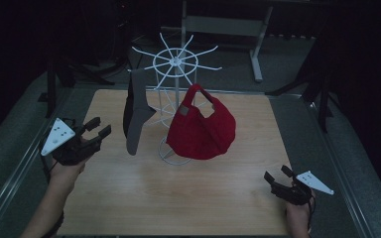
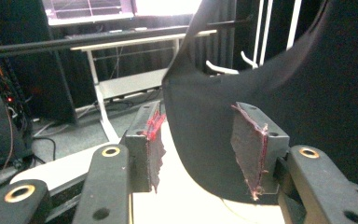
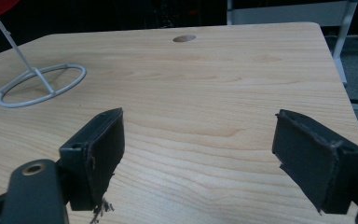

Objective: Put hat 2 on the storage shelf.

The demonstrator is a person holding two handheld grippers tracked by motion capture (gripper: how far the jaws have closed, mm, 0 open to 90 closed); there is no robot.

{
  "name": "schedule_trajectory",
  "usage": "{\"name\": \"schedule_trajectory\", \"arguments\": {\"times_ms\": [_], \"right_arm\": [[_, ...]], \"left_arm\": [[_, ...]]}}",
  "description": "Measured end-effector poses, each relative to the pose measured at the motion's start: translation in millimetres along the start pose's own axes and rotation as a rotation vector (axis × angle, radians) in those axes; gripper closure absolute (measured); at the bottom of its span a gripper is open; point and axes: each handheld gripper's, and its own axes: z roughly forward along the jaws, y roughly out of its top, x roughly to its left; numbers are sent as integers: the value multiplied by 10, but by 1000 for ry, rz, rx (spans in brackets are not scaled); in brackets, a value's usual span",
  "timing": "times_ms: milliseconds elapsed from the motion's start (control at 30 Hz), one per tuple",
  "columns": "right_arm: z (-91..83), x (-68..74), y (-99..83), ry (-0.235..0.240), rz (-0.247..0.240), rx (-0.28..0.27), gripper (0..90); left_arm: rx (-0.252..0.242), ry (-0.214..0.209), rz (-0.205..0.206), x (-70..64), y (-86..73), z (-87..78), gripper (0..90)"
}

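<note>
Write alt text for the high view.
A white wire rack on a wooden table holds a dark cap and a red cap. The open left claw points at the dark cap; the right claw waits, open.

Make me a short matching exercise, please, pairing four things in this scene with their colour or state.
Things:
1. cap
2. sock
3. rack
4. right hand-held gripper

States:
A. white wire, standing on the table
B. jaws open, low over the wood near the table's front right corner
C. red, hanging
D. dark grey, hanging beside the left hand-held gripper

Pairs: 1-C, 2-D, 3-A, 4-B
</note>
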Motion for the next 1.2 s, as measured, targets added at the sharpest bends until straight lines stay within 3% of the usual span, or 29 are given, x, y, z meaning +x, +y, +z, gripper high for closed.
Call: {"name": "schedule_trajectory", "arguments": {"times_ms": [467, 600, 867, 1200], "right_arm": [[5, 7, 0, -4, -10, 2, 166], [5, 8, 1, -5, -11, 4, 166], [9, 10, 2, -5, -11, 5, 166], [13, 18, 4, -11, -12, 9, 166]], "left_arm": [[18, 1, -37, -14, -473, -78, 514], [33, 24, -27, -29, -596, -84, 499], [84, 9, -77, -27, -863, -98, 494], [125, 7, -135, -2, -1077, -111, 495]]}}
